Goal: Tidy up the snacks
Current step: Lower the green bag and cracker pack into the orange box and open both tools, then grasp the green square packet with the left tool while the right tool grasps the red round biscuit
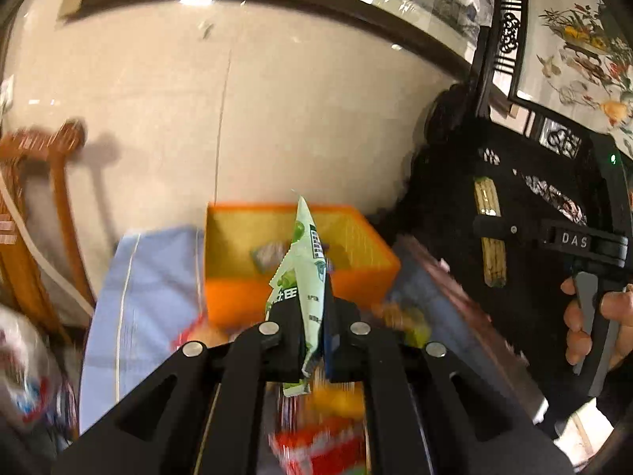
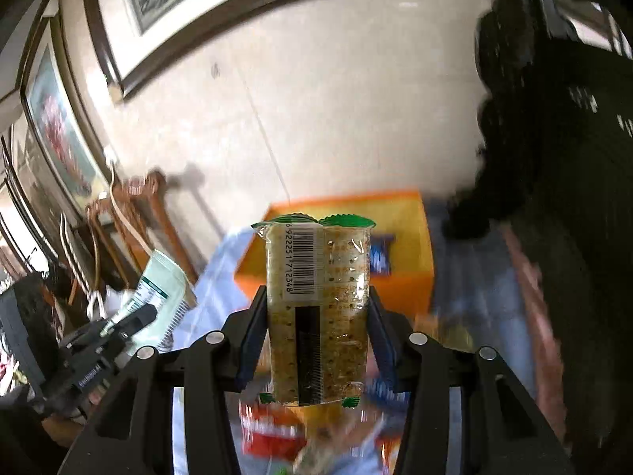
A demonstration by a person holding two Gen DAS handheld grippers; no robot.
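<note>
My left gripper (image 1: pixel 314 316) is shut on a thin pale green snack packet (image 1: pixel 304 273), which stands edge-up between the jaws. The right gripper (image 2: pixel 318 304) is shut on a clear pack of crackers (image 2: pixel 318 308) with a barcode label and green crimped ends. Ahead of both stands an orange basket (image 1: pixel 233 297) (image 2: pixel 411 285) with a few small packets inside. In the right wrist view the left gripper (image 2: pixel 130 316) and its green packet (image 2: pixel 166 289) appear at the left. In the left wrist view the right gripper (image 1: pixel 490 233) shows at the right, with the cracker pack (image 1: pixel 490 233) in it and a hand (image 1: pixel 581 320) on the trigger.
A light blue cloth (image 1: pixel 150 289) covers the table under the basket. Several blurred red and yellow snack packs (image 1: pixel 316 443) lie below the grippers. A wooden chair (image 1: pixel 43 206) stands at the left, dark carved furniture (image 1: pixel 494 150) at the right, framed pictures on the cream wall.
</note>
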